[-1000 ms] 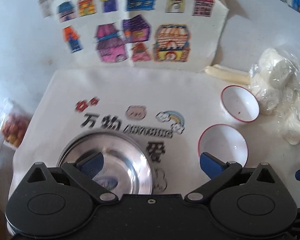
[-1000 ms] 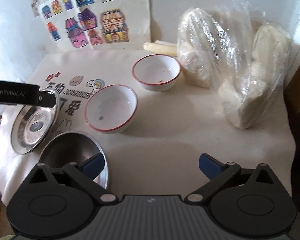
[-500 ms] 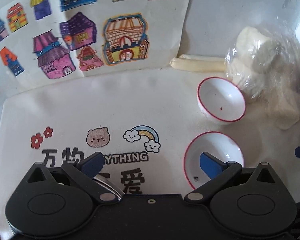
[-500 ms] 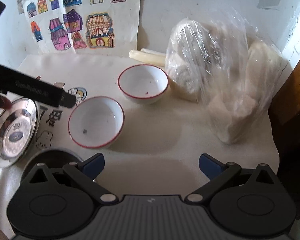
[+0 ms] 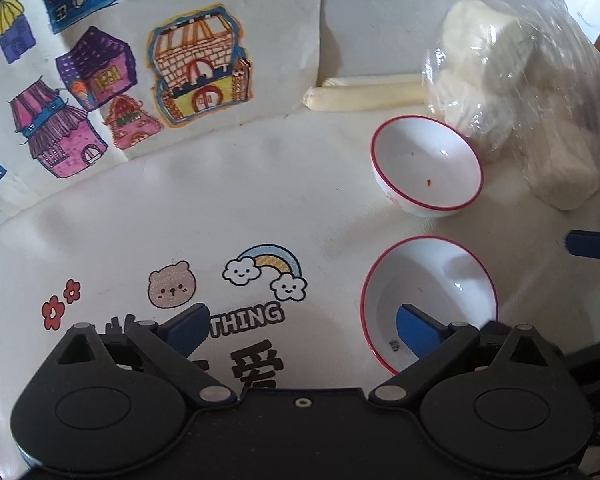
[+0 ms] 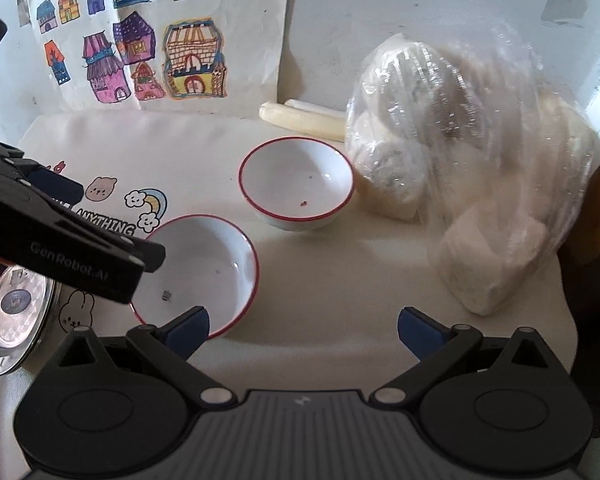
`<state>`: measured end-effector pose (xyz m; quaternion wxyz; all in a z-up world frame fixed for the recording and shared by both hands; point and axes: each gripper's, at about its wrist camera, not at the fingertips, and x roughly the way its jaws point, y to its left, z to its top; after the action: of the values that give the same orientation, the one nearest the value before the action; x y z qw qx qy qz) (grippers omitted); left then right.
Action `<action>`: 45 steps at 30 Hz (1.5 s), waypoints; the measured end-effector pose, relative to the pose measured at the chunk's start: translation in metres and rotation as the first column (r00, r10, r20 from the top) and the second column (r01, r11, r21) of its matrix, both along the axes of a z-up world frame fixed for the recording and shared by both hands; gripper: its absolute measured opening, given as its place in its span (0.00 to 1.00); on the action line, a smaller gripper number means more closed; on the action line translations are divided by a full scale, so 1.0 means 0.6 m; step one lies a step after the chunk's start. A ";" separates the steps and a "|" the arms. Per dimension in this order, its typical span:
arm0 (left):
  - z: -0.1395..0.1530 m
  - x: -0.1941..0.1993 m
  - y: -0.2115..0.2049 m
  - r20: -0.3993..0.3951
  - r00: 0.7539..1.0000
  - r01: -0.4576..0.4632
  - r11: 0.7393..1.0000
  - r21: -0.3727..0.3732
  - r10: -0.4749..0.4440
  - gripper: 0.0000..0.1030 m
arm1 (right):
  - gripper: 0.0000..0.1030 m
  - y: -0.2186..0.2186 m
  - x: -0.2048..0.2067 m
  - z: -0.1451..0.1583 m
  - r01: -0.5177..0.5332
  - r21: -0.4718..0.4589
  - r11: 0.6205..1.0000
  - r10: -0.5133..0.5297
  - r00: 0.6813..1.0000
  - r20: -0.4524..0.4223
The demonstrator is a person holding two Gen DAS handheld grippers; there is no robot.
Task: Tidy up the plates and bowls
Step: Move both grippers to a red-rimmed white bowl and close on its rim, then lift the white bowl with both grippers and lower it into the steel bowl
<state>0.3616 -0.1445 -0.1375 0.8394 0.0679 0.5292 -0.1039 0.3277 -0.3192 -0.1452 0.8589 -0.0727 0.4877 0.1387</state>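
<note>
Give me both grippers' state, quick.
Left gripper: open, empty, one finger over the near bowl.
Right gripper: open, empty.

Left gripper (image 5: 302,326): jaws spread wide, nothing between them. Blue fingertips (image 5: 186,326) well apart, one low left, one low right in its own wrist view. Body tilted downward over the cloth-covered surface. From the right wrist view the same tool enters from the left edge as a dark angled bar, pointing right and slightly down; one blue pad shows near its upper side.

Right gripper (image 6: 303,328): jaws likewise wide, empty. Held level, low near the front edge of the surface, to the right of the left tool. One blue fingertip (image 5: 592,245) pokes into the left view at its right edge.
</note>
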 end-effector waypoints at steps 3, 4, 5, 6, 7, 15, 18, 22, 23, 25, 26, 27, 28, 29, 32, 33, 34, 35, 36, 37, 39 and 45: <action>0.000 -0.001 0.000 -0.003 1.000 0.005 1.000 -0.018 -0.005 0.90 | 0.87 0.002 0.004 -0.003 -0.009 0.001 1.000 0.009 1.000 -0.001; 0.001 -0.002 0.001 -0.002 1.000 0.001 1.000 -0.029 -0.001 0.89 | 0.84 0.003 0.005 -0.003 -0.012 0.003 1.000 0.012 1.000 0.000; 0.002 -0.003 0.002 -0.001 1.000 0.000 0.999 -0.039 0.000 0.87 | 0.81 0.004 0.005 -0.003 -0.014 0.006 1.000 0.014 1.000 -0.001; 0.002 -0.003 0.002 -0.003 1.000 -0.001 0.999 -0.046 0.001 0.85 | 0.78 0.004 0.006 -0.002 -0.015 0.008 1.000 0.015 1.000 -0.002; 0.002 -0.003 0.002 -0.006 1.000 0.000 0.999 -0.051 0.000 0.84 | 0.77 0.005 0.006 -0.002 -0.016 0.012 1.000 0.016 1.000 -0.002; -0.005 0.000 0.000 -0.079 0.997 -0.008 0.994 -0.106 -0.001 0.51 | 0.56 0.010 0.013 -0.002 -0.035 0.047 0.998 0.037 0.999 -0.028; -0.012 0.002 0.001 -0.110 0.994 -0.036 0.990 -0.133 0.022 0.42 | 0.52 0.012 0.018 -0.004 -0.038 0.061 0.997 0.041 0.998 -0.049; -0.013 0.004 0.004 -0.134 0.990 -0.077 0.980 -0.181 0.053 0.31 | 0.40 0.014 0.029 -0.007 -0.035 0.090 0.995 0.042 0.996 -0.079; -0.013 0.004 0.003 -0.136 0.989 -0.082 0.980 -0.183 0.057 0.29 | 0.35 0.015 0.031 -0.007 -0.038 0.095 0.995 0.046 0.996 -0.082; -0.012 0.005 0.000 -0.141 0.988 -0.087 0.977 -0.193 0.060 0.23 | 0.27 0.019 0.034 -0.008 -0.043 0.103 0.994 0.053 0.994 -0.092; -0.012 0.005 -0.002 -0.145 0.987 -0.093 0.975 -0.200 0.064 0.18 | 0.22 0.021 0.035 -0.009 -0.045 0.107 0.993 0.056 0.994 -0.097; -0.012 0.005 -0.003 -0.150 0.986 -0.099 0.973 -0.208 0.069 0.13 | 0.17 0.023 0.037 -0.009 -0.043 0.114 0.993 0.055 0.993 -0.104; -0.013 0.005 -0.003 -0.161 0.984 -0.110 0.969 -0.220 0.076 0.10 | 0.14 0.025 0.038 -0.010 -0.037 0.124 0.992 0.051 0.992 -0.114; -0.014 0.005 -0.004 -0.166 0.982 -0.123 0.967 -0.223 0.087 0.09 | 0.12 0.027 0.040 -0.010 -0.028 0.131 0.991 0.044 0.991 -0.124; -0.012 0.001 -0.002 -0.178 0.975 -0.169 0.961 -0.220 0.131 0.07 | 0.09 0.029 0.045 -0.008 0.000 0.135 0.991 0.017 0.991 -0.129; -0.009 -0.001 0.001 -0.180 0.973 -0.182 0.957 -0.225 0.143 0.07 | 0.08 0.028 0.046 -0.006 0.007 0.146 0.989 0.013 0.991 -0.132; -0.004 -0.003 0.004 -0.178 0.972 -0.192 0.954 -0.230 0.153 0.07 | 0.08 0.026 0.047 -0.004 0.010 0.154 0.988 0.010 0.991 -0.132; 0.002 -0.006 0.006 -0.172 0.972 -0.197 0.952 -0.233 0.159 0.07 | 0.07 0.025 0.047 0.001 0.010 0.162 0.987 0.011 0.992 -0.127; 0.008 -0.009 0.007 -0.168 0.972 -0.202 0.951 -0.235 0.166 0.07 | 0.07 0.024 0.046 0.006 0.007 0.169 0.986 0.013 0.993 -0.118; 0.015 -0.011 0.009 -0.164 0.971 -0.210 0.948 -0.239 0.173 0.07 | 0.06 0.022 0.045 0.012 0.004 0.177 0.984 0.016 0.994 -0.110; 0.028 -0.017 0.015 -0.156 0.969 -0.225 0.941 -0.253 0.190 0.07 | 0.06 0.017 0.045 0.024 0.003 0.200 0.980 0.017 0.995 -0.102; 0.061 -0.046 0.028 -0.137 0.967 -0.247 0.925 -0.289 0.215 0.07 | 0.06 0.007 0.029 0.058 -0.019 0.245 0.969 0.042 0.995 -0.086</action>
<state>0.3342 -0.1274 -0.1007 0.8178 -0.1305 0.5536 -0.0877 0.3453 -0.3152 -0.1101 0.8361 0.0323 0.5041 0.2139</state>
